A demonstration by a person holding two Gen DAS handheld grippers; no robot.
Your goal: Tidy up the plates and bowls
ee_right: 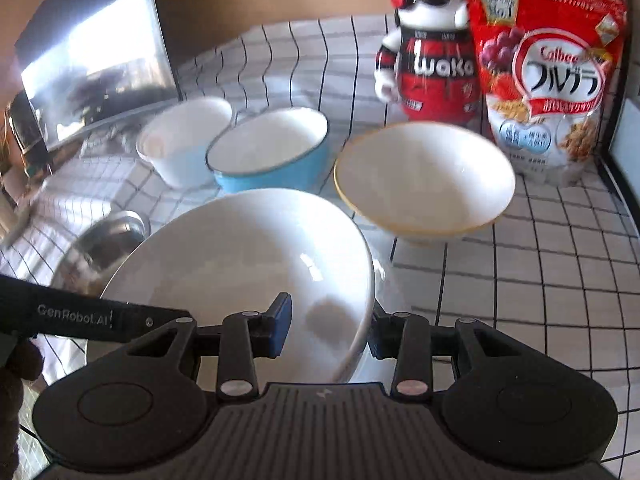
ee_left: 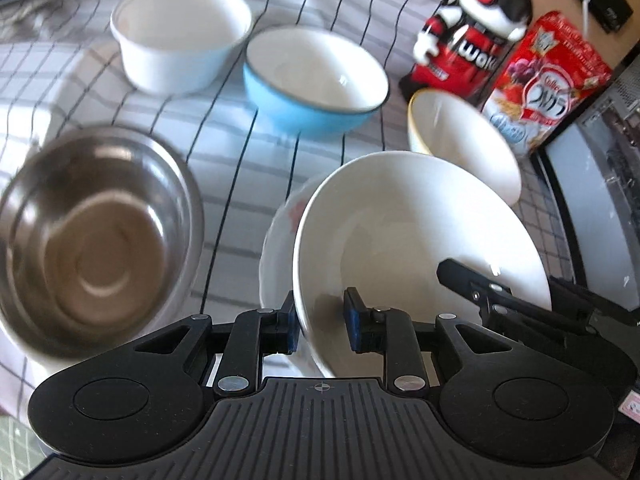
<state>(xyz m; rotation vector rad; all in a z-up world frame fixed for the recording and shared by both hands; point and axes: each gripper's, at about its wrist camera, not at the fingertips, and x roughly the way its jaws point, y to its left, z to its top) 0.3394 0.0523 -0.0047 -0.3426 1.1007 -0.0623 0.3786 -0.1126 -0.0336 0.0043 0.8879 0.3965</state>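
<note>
While you hold the large white ceramic bowl (ee_left: pixel 420 240) tilted above the checked tablecloth (ee_left: pixel 224 152), your left gripper (ee_left: pixel 322 326) has its near rim between narrowly parted fingers, one blue pad (ee_left: pixel 356 326) inside the bowl and the other outside against the wall. Your right gripper (ee_right: pixel 328 330) takes the same bowl (ee_right: pixel 248 264) at its opposite rim, again one pad (ee_right: pixel 282 326) inside and one outside, the fingers a little way apart and closed on the wall. Just under the bowl, beyond your left fingers, a second white dish (ee_left: pixel 280 240) with a faint red pattern peeks out. Left of your left fingers sits a stainless steel bowl (ee_left: pixel 96 240). Ahead of your right fingers stand a cream bowl with a yellow rim (ee_right: pixel 424 184), a light blue enamel bowl (ee_right: pixel 272 152) and a white straight-sided bowl (ee_right: pixel 184 144), the last two just beside each other. Further ahead stand a red and black mascot figure (ee_right: pixel 432 60) and a red cereal bag (ee_right: pixel 548 72).
</note>
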